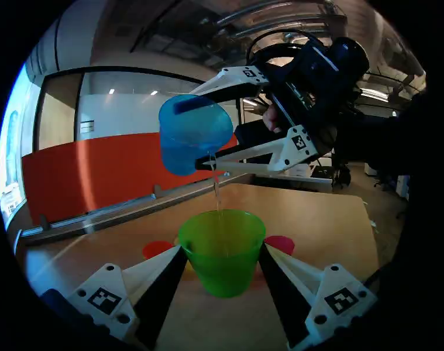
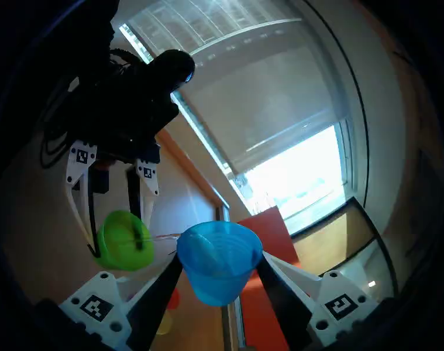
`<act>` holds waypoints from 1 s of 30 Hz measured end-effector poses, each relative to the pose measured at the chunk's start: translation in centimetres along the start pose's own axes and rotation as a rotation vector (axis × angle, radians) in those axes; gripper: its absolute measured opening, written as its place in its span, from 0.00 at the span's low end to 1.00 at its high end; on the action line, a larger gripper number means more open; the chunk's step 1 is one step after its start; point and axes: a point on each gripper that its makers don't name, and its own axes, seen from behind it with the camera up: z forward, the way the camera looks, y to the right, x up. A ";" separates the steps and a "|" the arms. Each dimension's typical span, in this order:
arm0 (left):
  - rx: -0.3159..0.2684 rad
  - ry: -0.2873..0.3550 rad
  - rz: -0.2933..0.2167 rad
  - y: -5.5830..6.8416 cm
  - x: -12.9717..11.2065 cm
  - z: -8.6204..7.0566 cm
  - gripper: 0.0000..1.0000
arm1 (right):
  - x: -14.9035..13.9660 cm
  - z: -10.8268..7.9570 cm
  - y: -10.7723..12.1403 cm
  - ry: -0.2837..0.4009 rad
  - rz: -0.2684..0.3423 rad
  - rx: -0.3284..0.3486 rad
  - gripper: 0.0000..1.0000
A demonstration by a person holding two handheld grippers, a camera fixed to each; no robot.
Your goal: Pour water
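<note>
1. Blue cup (image 1: 193, 133), upper left of centre, up in the air. The right gripper (image 1: 196, 130) pinches it across the wall, jaws about cup-wide. Looks like thin plastic imo: light, walls prob flex, so go gentle and grip mid-wall, not at the rim.
2. It's tipped: axis well off vertical, lip low on the side over the green cup (image 1: 224, 251). A thin stream (image 1: 216, 187) falls from it.
3. Green cup, centre, near: upright, mouth up, axis vertical. Base looks to be on the table (image 1: 321, 222), tho can't be sure. The left gripper (image 1: 220, 248) has a finger on each side, also cup-wide. It'll get heavier as it fills, and wet plastic = slippery, so hold low-mid.
4. Right, farther off: the hand (image 1: 271, 117) behind the right gripper.
</note>
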 end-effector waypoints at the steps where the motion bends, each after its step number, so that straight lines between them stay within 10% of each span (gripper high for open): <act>1: 0.000 0.000 0.000 0.0 0.0 0.0 0.84 | 0.0 0.0 0.0 0.000 -0.001 0.001 0.90; 30: 0.000 0.000 0.002 0.1 0.0 -0.1 0.84 | 0.3 0.1 0.1 -0.003 -0.054 -0.005 0.90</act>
